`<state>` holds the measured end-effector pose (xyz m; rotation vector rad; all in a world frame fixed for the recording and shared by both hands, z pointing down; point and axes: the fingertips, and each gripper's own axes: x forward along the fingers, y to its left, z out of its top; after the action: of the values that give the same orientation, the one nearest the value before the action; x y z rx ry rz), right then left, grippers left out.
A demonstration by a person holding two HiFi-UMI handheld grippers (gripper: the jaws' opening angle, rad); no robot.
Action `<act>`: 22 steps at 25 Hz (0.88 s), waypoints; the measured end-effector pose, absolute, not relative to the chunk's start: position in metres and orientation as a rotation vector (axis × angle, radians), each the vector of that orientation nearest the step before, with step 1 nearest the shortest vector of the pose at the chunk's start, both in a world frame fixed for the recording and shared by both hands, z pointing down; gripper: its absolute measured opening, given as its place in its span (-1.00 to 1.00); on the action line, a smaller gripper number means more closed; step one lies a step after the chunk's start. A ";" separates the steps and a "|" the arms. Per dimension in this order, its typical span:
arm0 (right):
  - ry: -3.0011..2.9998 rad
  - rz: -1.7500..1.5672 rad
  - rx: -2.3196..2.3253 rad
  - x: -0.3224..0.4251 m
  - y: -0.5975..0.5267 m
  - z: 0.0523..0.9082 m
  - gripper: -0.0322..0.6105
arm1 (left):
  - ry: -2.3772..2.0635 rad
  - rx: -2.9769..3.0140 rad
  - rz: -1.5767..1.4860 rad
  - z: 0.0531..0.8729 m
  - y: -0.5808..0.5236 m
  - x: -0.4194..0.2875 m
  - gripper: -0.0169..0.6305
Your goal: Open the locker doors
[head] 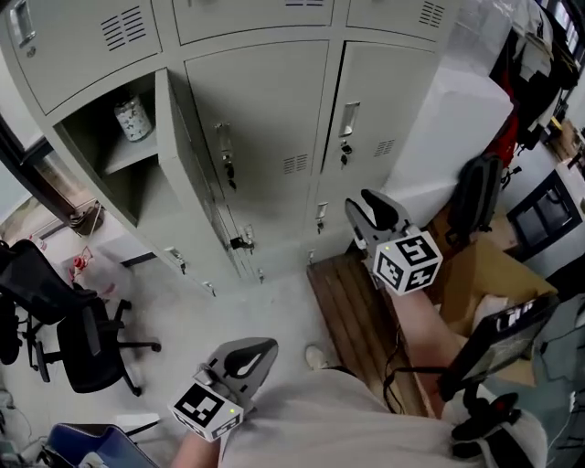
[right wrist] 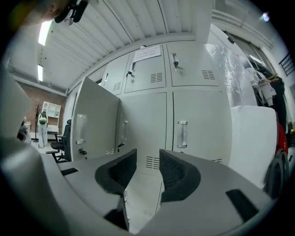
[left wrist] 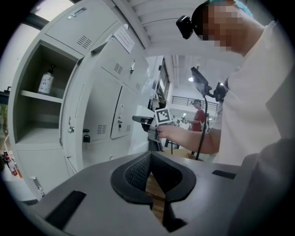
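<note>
Right gripper (right wrist: 147, 160), jaws apart, before lockers (right wrist: 196, 117); left door (right wrist: 94, 120) apparently open.

**One locker door open, two beside it shut**

The lockers (head: 228, 18) are pale grey metal. In the middle row, the left door (head: 183, 183) stands swung well out from the cabinet front. The middle door (head: 270, 110) and the right door (head: 384, 91) beside it sit closed. Each has an upright handle and small vent slots.

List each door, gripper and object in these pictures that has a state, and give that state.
Left locker door: open, swung outward.
Middle locker door: closed.
Right locker door: closed.
Bottle: standing upright.
Left gripper: shut, empty.
Right gripper: open, empty.
</note>
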<state>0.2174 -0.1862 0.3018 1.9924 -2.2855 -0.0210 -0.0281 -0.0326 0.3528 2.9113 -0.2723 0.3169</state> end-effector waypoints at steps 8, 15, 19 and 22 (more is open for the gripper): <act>-2.311 -0.066 1.986 0.276 -0.262 0.286 -0.50 | -0.400 2.904 0.313 0.345 -0.051 0.031 -0.91; -2.348 -0.070 1.977 0.297 -0.313 0.279 -0.43 | -0.541 2.876 0.298 0.348 -0.056 0.046 -0.91; -2.359 -0.068 1.981 0.302 -0.335 0.276 -0.41 | -0.600 2.867 0.299 0.347 -0.062 0.049 -0.91; -2.351 -0.067 1.993 0.305 -0.347 0.274 -0.40 | -0.628 2.859 0.299 0.345 -0.064 0.049 -0.91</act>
<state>0.3054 -0.3469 0.2742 1.9928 -2.3513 -0.0670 0.0489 -0.0638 0.3453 2.8591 -0.6276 0.2989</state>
